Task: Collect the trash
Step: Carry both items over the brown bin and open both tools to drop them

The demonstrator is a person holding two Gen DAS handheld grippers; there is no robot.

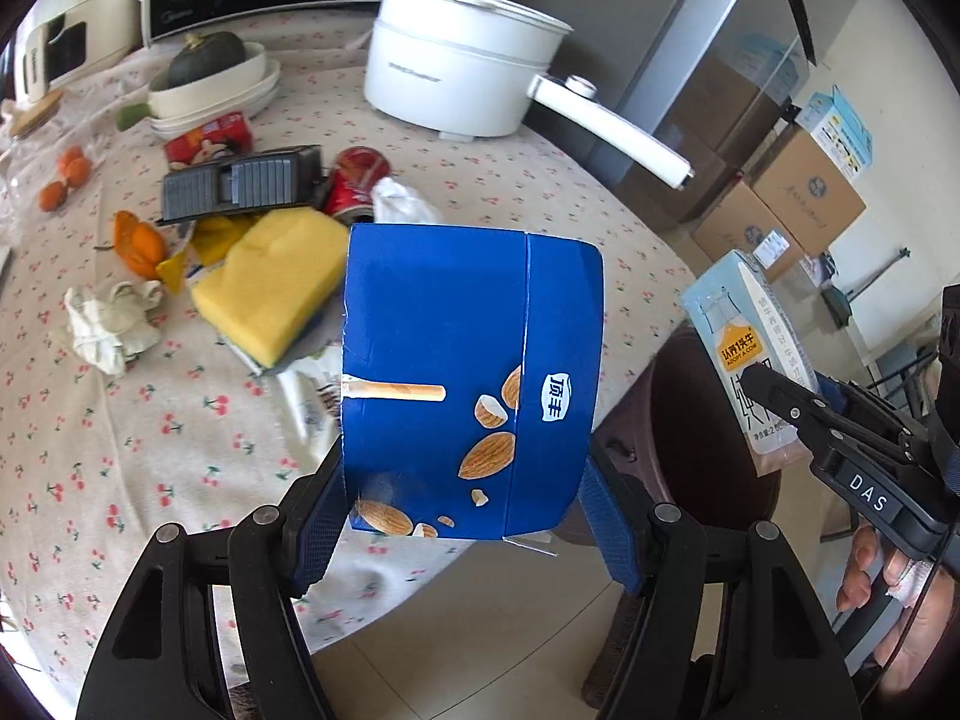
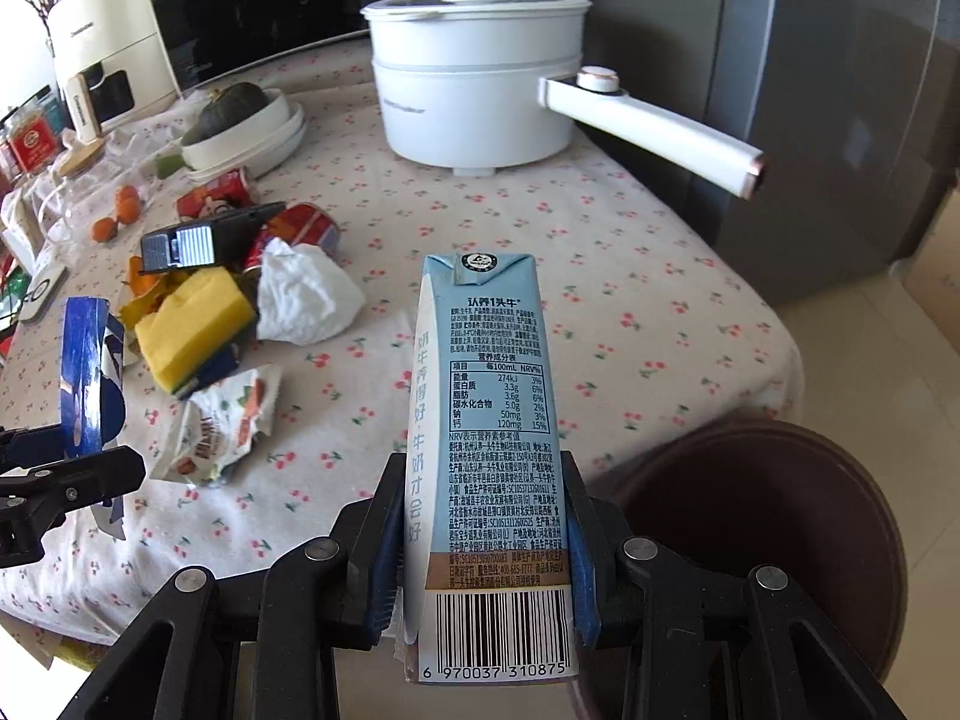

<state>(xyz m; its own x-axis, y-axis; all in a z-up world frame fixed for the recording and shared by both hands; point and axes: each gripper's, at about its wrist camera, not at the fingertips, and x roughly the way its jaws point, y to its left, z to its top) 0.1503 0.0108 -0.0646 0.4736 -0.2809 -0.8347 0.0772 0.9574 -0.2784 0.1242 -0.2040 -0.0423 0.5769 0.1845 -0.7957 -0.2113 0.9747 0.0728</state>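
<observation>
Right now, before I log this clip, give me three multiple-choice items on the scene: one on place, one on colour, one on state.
1. Where is the brown bin?
A. On the table
B. On the floor beside the table
C. Behind the pot

2. What colour is the sponge top?
A. Yellow
B. Green
C. Pink

3. What is the right hand-held gripper doing?
A. Open, empty
B. Shut on a can
C. Shut on the milk carton

Answers:
1 B: the bin stands low past the table edge.
2 A: its upper face is yellow.
3 C: both pads press the carton's sides.
</observation>
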